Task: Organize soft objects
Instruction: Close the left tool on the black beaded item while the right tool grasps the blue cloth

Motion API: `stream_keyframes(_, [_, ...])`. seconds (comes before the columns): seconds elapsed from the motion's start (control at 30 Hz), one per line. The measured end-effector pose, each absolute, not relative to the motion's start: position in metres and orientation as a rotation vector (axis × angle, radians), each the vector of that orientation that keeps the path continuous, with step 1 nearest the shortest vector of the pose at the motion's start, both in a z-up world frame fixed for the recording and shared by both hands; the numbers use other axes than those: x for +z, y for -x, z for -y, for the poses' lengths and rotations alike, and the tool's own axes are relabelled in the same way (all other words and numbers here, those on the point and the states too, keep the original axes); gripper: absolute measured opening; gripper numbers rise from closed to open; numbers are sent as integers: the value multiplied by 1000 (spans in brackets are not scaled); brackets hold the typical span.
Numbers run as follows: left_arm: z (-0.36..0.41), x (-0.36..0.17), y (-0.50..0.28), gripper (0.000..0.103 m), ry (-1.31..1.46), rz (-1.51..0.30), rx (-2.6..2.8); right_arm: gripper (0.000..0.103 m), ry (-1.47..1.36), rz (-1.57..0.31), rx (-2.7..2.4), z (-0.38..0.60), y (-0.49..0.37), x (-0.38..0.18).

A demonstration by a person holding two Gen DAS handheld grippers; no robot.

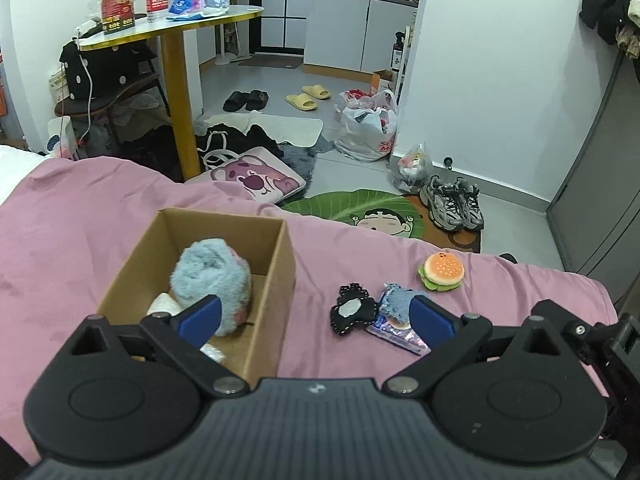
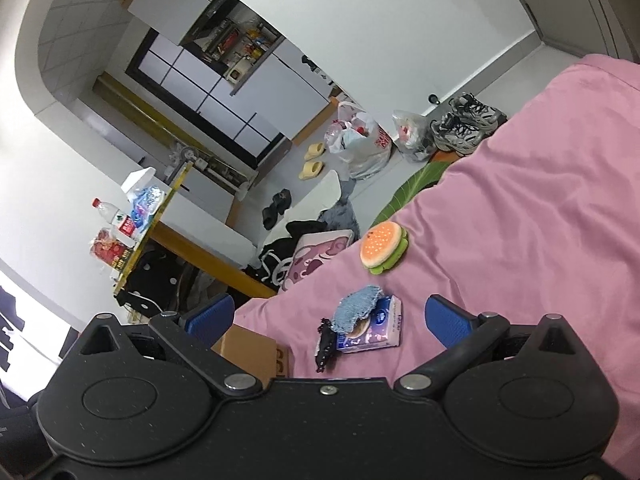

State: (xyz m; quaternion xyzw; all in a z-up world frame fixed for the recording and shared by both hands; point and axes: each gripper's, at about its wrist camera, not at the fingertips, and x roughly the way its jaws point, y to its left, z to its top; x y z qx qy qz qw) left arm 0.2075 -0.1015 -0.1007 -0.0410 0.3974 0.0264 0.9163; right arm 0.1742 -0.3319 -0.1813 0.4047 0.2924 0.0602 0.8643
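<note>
Left gripper (image 1: 316, 322) hangs over the pink bed cover (image 1: 120, 216), fingers (image 1: 202, 316) spread wide w/ nothing between them; one blue pad sits over the cardboard box (image 1: 276, 280), the other over the loose pile. Box is open-topped, plain brown, sitting on the bed at left; inside it a fluffy pale-blue plush (image 1: 214, 280) w/ a bit of pink at one end, plus something white (image 1: 164, 304) tucked beside it, can't tell what. Right of the box, apart from it on the cover: a black frilly-edged soft piece (image 1: 352, 314) w/ a grey oval patch, touching a tissue pack (image 1: 394, 338). Fuzzy blue-grey patch (image 1: 396, 298) lies on top of that pack. Further out near the bed edge, on its own, a burger plush (image 1: 442, 272): orange dotted bun, green lettuce rim. Right gripper (image 2: 328, 316) also released, fingers (image 2: 446, 320) wide apart, tilted view, aimed at the same pile. From here the tissue pack (image 2: 376, 328) is purple and white w/ a blue round logo and a line of print down the side, too small to read. Burger plush (image 2: 384, 248) lies beyond it, well apart. Box corner (image 2: 250, 350) peeks under the left finger. Floor bg: green leaf mat w/ cartoon boy (image 1: 376, 210), grey sneakers (image 1: 454, 202).
</note>
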Motion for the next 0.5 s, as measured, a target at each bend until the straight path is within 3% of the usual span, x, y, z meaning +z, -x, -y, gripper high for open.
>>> stream_keyframes(0.13, [110, -111, -216, 100, 80, -825, 46, 102, -856, -629, 130, 331, -183, -189])
stream_keyframes(0.5, [131, -140, -249, 85, 58, -872, 35, 99, -856, -705, 139, 330, -219, -213])
